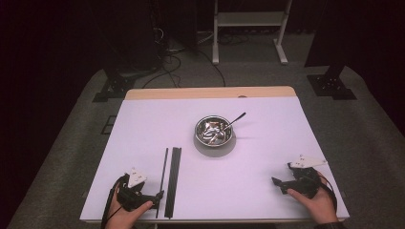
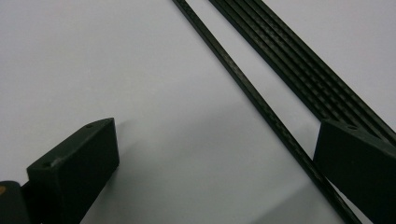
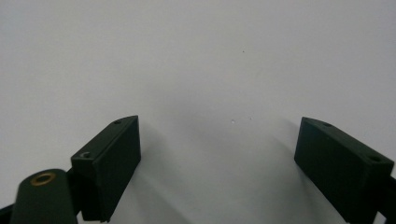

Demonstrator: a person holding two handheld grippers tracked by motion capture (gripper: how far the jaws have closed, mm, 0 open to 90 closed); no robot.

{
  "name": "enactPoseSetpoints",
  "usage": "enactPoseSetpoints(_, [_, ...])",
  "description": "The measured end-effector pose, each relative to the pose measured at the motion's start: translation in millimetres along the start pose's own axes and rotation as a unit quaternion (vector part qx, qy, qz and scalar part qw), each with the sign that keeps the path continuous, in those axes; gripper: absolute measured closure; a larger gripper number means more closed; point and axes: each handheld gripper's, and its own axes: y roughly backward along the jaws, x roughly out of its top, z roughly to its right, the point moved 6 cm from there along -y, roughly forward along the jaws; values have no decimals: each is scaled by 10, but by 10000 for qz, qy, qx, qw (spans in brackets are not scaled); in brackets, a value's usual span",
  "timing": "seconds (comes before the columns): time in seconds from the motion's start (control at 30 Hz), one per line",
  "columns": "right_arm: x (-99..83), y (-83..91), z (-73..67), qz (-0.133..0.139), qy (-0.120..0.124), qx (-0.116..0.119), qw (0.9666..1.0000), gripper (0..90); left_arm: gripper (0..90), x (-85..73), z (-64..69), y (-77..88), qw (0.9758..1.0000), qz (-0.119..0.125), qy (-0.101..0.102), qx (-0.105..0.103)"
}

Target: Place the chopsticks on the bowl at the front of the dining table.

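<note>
Table [image 1: 143, 119] in white, two grippers low at its near edge, black strips by the left one.

Steel bowl [image 1: 214, 130] with a spoon [image 1: 235, 119] sits mid-table, well apart from both hands; wide ribbed strip [image 2: 299, 65] and thin rod [image 2: 243, 84] lie side by side at near left; left gripper [image 2: 217, 154] gapes wide, rod between its jaws, nothing gripped; right gripper [image 3: 219, 149] equally wide over bare tabletop, holding nothing.

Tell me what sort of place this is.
Probably a lab or recording studio, not a kitchen: a white-topped table stands on grey carpet against dark surroundings, loose cables trail on the floor, and a white stand frame stands behind.
</note>
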Motion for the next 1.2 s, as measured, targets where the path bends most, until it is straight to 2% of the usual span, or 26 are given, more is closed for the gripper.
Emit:
enactPoseSetpoints(0.33, [0,0,0,0,1,1,10000,127,0,-28,-33,38,9999,-98,-101,-74])
enactPoseSetpoints(0.7, [0,0,0,-1,0,1,10000,127,0,-75,-205,92,9999,-123,41,86])
enactPoseSetpoints(1.2, [1,-1,1,-1,1,1,10000,126,0,-114,-408,135,9996,-146,143,203])
